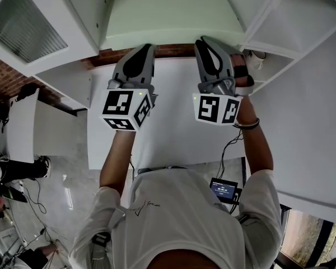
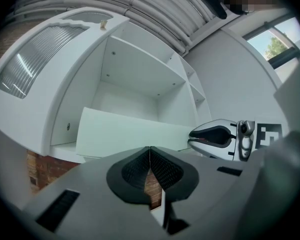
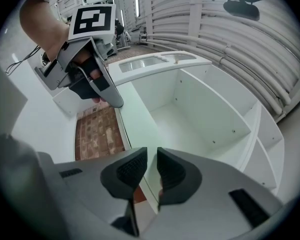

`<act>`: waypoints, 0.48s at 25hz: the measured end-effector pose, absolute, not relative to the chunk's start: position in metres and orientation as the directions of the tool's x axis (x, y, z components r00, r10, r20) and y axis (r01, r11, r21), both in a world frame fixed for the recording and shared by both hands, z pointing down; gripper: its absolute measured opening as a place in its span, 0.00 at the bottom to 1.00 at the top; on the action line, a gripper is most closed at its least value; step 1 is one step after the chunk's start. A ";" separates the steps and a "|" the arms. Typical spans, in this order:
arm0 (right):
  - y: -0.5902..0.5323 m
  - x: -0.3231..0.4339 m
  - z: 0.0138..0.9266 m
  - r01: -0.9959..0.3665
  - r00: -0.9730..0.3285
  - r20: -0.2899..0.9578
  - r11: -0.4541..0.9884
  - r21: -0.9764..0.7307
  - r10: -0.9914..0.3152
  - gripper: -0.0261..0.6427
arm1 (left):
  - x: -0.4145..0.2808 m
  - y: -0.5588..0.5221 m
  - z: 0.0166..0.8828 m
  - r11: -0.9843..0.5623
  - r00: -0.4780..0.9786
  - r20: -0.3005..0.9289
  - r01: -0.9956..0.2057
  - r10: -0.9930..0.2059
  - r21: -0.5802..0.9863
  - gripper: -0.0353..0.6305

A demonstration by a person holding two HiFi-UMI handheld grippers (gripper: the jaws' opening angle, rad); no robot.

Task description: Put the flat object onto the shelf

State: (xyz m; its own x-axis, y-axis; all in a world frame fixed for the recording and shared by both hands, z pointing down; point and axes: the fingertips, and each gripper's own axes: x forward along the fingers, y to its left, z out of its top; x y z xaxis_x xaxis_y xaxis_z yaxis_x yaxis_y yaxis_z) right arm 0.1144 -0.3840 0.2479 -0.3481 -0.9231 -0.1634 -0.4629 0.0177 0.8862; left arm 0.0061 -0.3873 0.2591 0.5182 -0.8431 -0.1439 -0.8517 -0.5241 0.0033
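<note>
Head view shows me holding the pale green board [image 1: 168,18] in front of the white cabinet [image 1: 302,15], one gripper at each side of its near edge. My left gripper [image 2: 150,151] is clamped on that edge, pads meeting at the tips. My right gripper [image 3: 152,154] is nearly closed round the edge too — a slim gap shows between its pads, and I can't tell whether they press. The board's far part reaches into the open compartment, below the upper shelf [image 2: 140,66] — its near edge hangs out over the brick surface [image 3: 97,131].
</note>
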 end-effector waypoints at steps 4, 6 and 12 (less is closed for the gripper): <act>-0.389 0.113 0.247 -0.480 -0.346 -0.165 0.023 0.877 -0.923 0.15 | 0.005 -0.393 0.259 -0.517 0.512 -0.138 -0.856 -0.848 0.001 0.07; -0.392 0.114 0.247 -0.488 -0.346 -0.167 0.025 0.872 -0.923 0.14 | 0.005 -0.396 0.259 -0.514 0.509 -0.139 -0.857 -0.849 0.001 0.07; -0.398 0.113 0.249 -0.502 -0.345 -0.169 0.029 0.864 -0.923 0.14 | 0.002 -0.402 0.262 -0.509 0.504 -0.137 -0.861 -0.853 0.005 0.07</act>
State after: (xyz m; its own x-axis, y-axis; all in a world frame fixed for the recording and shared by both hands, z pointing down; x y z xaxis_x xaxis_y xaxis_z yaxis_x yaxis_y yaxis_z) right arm 0.1127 -0.3978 0.2488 -0.3446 -0.9233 -0.1693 -0.5025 0.0292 0.8641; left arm 0.0020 -0.4015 0.2619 0.5039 -0.8529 -0.1367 -0.8606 -0.5093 0.0053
